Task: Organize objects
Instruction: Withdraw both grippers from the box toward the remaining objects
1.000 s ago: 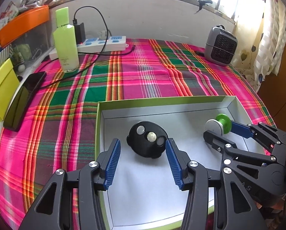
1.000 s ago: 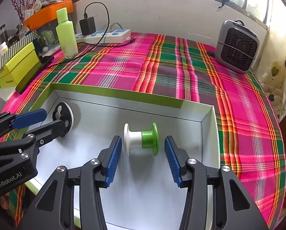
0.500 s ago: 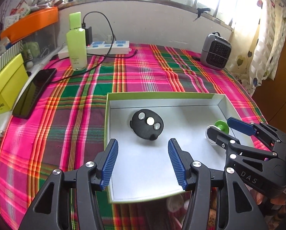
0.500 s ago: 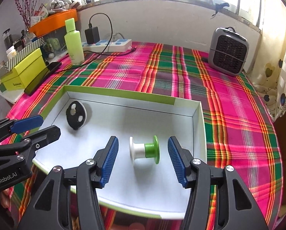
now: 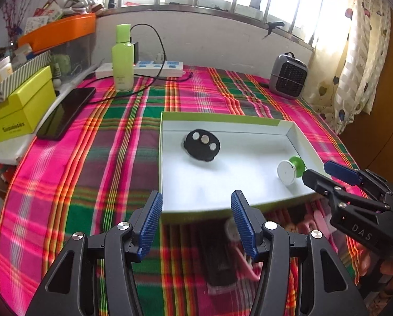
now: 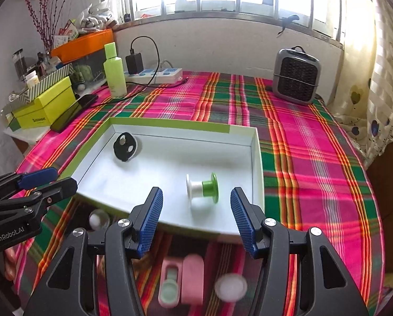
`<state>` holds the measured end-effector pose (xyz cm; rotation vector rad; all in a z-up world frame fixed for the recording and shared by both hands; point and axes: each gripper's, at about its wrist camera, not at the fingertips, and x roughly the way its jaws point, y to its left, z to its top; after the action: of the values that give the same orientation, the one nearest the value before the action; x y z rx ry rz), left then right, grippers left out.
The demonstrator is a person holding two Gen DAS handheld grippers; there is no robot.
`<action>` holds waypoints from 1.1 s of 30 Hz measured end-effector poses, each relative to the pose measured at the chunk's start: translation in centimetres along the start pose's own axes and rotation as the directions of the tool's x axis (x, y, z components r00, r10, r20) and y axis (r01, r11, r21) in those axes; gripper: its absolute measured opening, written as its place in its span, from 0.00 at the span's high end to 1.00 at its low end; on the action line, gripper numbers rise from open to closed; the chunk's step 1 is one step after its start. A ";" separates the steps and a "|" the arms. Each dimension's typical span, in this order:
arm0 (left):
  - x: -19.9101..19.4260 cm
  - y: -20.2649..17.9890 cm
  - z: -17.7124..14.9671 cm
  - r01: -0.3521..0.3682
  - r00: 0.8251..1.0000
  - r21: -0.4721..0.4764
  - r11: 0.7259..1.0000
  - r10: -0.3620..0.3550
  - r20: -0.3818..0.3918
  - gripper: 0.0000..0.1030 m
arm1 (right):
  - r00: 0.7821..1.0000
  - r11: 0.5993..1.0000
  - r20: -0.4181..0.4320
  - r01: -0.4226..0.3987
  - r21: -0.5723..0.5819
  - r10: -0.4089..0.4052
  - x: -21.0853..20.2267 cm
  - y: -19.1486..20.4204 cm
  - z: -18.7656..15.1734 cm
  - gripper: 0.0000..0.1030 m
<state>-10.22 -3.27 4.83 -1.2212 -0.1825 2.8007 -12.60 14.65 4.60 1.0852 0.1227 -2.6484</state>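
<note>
A shallow white tray with a green rim (image 5: 222, 117) (image 6: 170, 125) lies on the plaid cloth. A black round piece with silver dots (image 5: 201, 146) (image 6: 125, 146) rests at its far left. A white-and-green spool (image 5: 290, 169) (image 6: 203, 188) lies on its side near the right wall. My left gripper (image 5: 196, 197) (image 6: 64, 177) hovers open over the tray's near edge, with nothing between its fingers. My right gripper (image 6: 196, 192) (image 5: 317, 171) is open too, just short of the spool and not touching it.
Blurred below the grippers, in front of the tray, lie pink cases (image 6: 182, 281), a white cap (image 6: 230, 287), a small white round thing (image 6: 98, 218) and a black block (image 5: 220, 266). A green bottle (image 5: 122, 58), power strip (image 5: 154, 68), phone (image 5: 64, 113), yellow box (image 5: 17, 110) and heater (image 5: 288, 76) ring the cloth.
Both grippers have drawn back from the tray and lifted a little, their jaws wider. The black piece and the spool stay in the tray. Items in front of the tray came into view.
</note>
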 end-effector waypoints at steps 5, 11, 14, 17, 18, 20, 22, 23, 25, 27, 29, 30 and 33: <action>-0.4 0.1 -1.3 0.002 1.000 -0.001 1.000 -0.002 -0.013 0.48 | 1.000 0.999 0.006 0.013 -0.031 -0.012 -1.2 0.3 -1.2 0.47; -1.1 0.2 -2.6 0.015 1.000 -0.011 1.000 -0.015 -0.012 0.48 | 1.000 1.000 0.018 0.004 -0.012 -0.004 -2.5 -0.2 -3.0 0.47; -1.4 0.4 -3.5 0.029 0.999 -0.016 0.999 -0.029 -0.016 0.48 | 1.000 1.000 0.020 0.017 0.009 -0.017 -3.1 -0.8 -4.1 0.47; -1.3 0.6 -4.5 0.024 0.999 -0.026 0.999 -0.025 -0.028 0.48 | 1.000 0.999 0.017 0.023 0.033 -0.024 -3.4 -1.5 -4.9 0.47; -1.3 0.7 -4.7 0.028 0.999 -0.031 0.999 -0.029 -0.031 0.48 | 1.000 0.999 0.012 0.027 0.041 -0.027 -3.5 -1.7 -5.1 0.47; -1.1 0.8 -5.1 0.048 0.998 -0.043 0.998 -0.050 -0.041 0.48 | 0.999 0.998 0.007 0.038 0.051 -0.038 -3.5 -2.0 -5.5 0.47; -1.0 0.7 -5.4 0.053 0.997 -0.045 0.998 -0.055 -0.046 0.48 | 0.999 0.997 0.002 0.045 0.055 -0.045 -3.6 -2.3 -5.8 0.47; -0.9 0.6 -5.5 0.055 0.997 -0.042 0.998 -0.057 -0.052 0.48 | 0.999 0.997 0.000 0.049 0.057 -0.049 -3.6 -2.4 -6.0 0.47; -0.9 0.5 -5.7 0.063 0.996 -0.044 0.997 -0.065 -0.054 0.47 | 0.998 0.996 0.000 0.057 0.064 -0.057 -3.8 -2.7 -6.4 0.47; -0.8 0.4 -5.7 0.065 0.996 -0.040 0.997 -0.068 -0.055 0.47 | 0.998 0.995 -0.005 0.059 0.075 -0.059 -3.9 -3.0 -6.8 0.47; -0.8 0.3 -5.8 0.070 0.996 -0.042 0.997 -0.072 -0.058 0.47 | 0.998 0.995 -0.017 0.062 0.084 -0.061 -3.7 -3.4 -7.1 0.47; -0.8 0.2 -5.8 0.071 0.996 -0.043 0.997 -0.073 -0.058 0.47 | 0.998 0.994 -0.022 0.068 0.085 -0.066 -3.7 -3.6 -7.2 0.47; -0.8 0.1 -6.2 0.083 0.994 -0.044 0.996 -0.085 -0.062 0.47 | 0.997 0.992 -0.032 0.071 0.101 -0.068 -3.5 -4.2 -7.5 0.47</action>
<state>-5.10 -2.97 1.24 -1.2784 -0.2823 2.6953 -6.29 20.78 1.58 1.1713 0.0315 -2.7279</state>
